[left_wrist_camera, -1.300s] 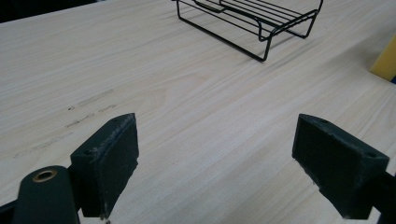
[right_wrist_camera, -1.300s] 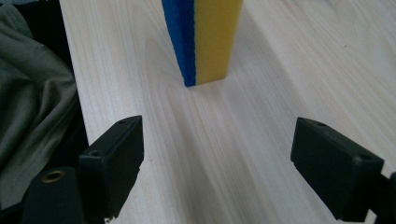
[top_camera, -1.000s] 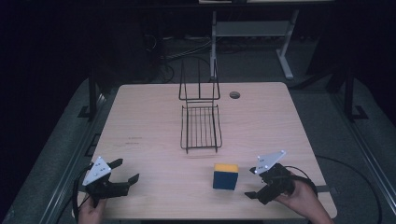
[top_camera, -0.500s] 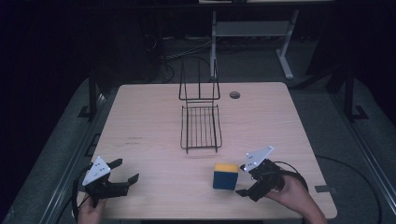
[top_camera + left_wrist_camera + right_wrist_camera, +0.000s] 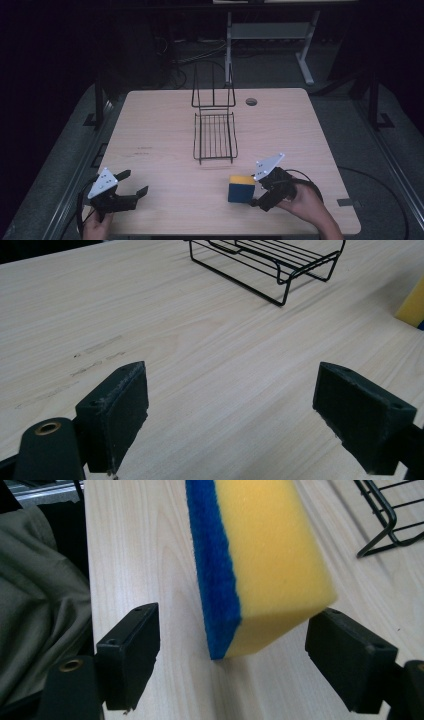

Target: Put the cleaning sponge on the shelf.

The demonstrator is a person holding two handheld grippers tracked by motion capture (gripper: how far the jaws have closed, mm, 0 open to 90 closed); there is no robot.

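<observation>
Straddling the sponge (image 5: 260, 565) at lower centre, the right gripper (image 5: 250, 655) stood spread; a square, centred squeeze seemed wise. Lower left, the left gripper (image 5: 235, 415) gaped, empty.

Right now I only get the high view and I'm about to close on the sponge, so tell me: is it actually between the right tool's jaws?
Observer: Nearly. In the right gripper view the sponge has its near end in the gap of the right tool; both jaws stand wide, touching nothing.
Operator: Which face meets which jaw?
Observer: The blue layer faces the jaw on that view's left, the yellow foam the other.
Operator: And the left tool?
Observer: The left tool is open over bare table, with the wire rack ahead.
</observation>
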